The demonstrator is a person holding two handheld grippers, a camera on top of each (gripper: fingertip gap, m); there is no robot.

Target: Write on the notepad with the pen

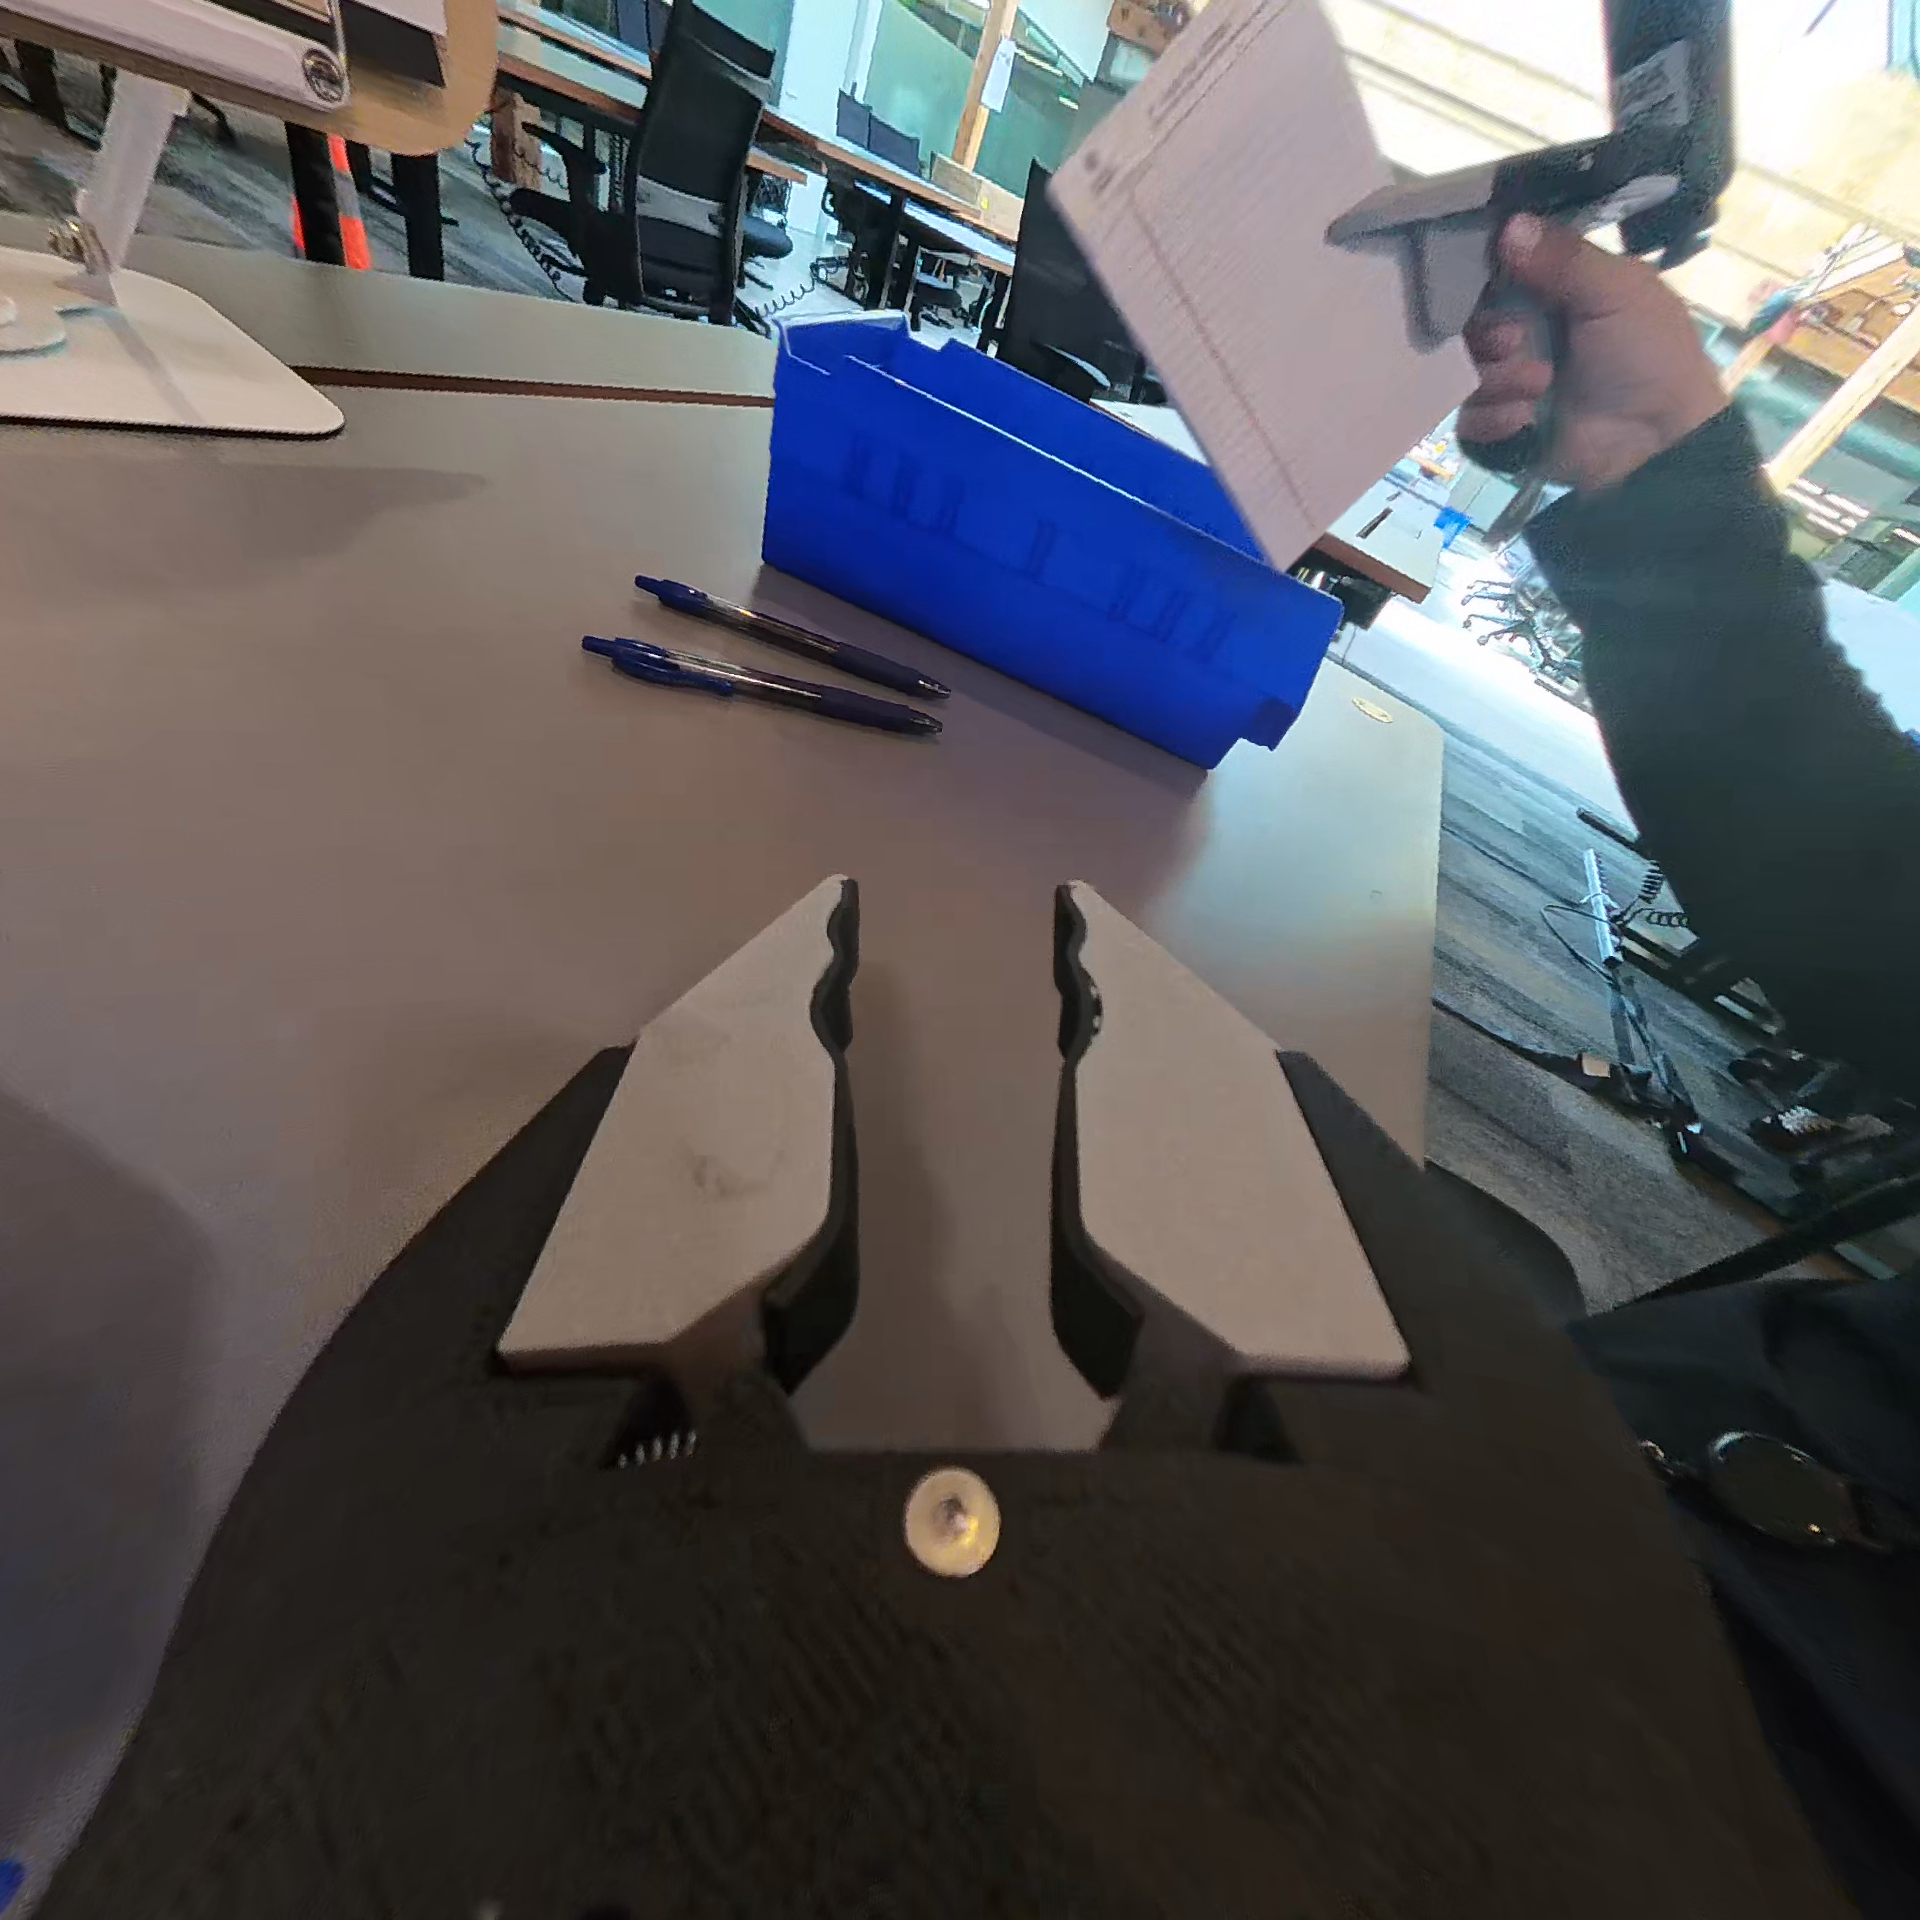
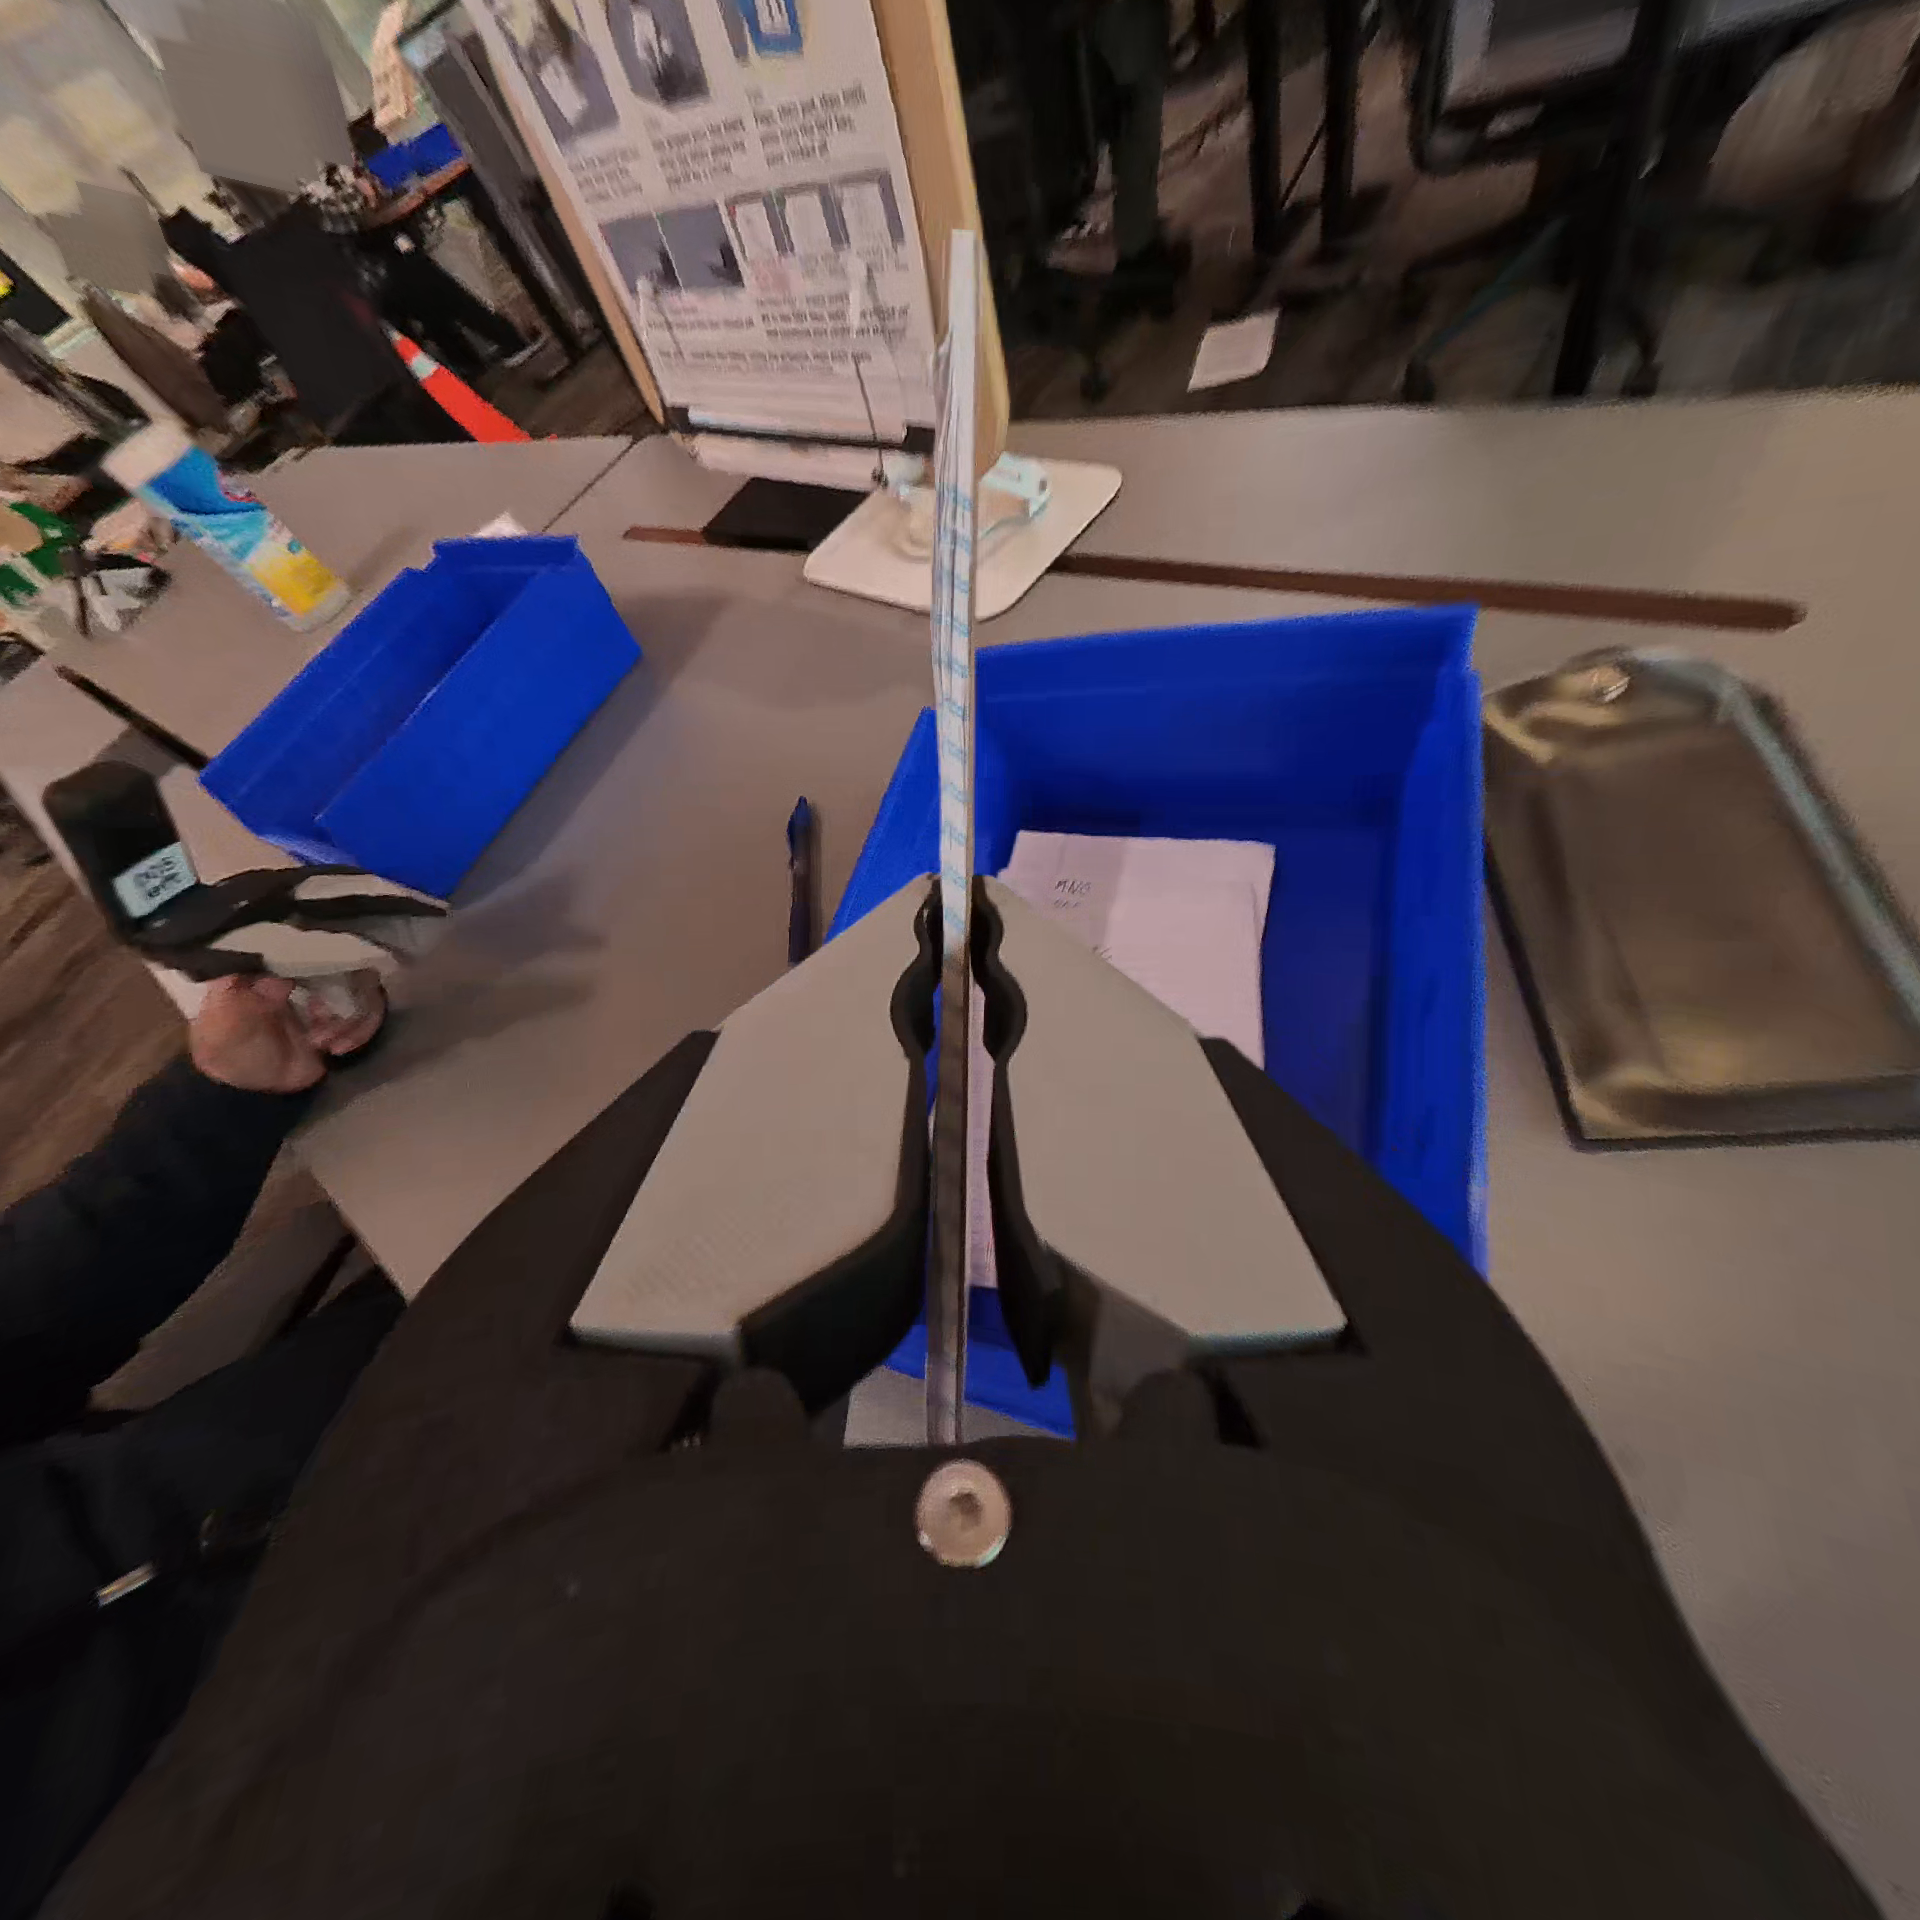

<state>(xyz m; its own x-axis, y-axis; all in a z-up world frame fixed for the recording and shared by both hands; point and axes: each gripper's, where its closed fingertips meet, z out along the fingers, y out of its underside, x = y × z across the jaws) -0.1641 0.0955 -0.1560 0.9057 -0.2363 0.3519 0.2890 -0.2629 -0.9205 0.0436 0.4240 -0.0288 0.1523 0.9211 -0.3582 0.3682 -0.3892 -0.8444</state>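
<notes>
The right gripper pinches the notepad edge-on, holding it in the air above a blue bin (more paper lies inside). The left gripper hangs spread and empty over the grey table, where two blue pens lie side by side near the bin.

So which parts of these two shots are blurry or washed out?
Left wrist view: the lifted white lined notepad and the right gripper holding it are motion-smeared, with blown-out windows behind; the two blue pens look sharp. Right wrist view: blur grows toward the edges, smearing the shiny black clipboard.
</notes>
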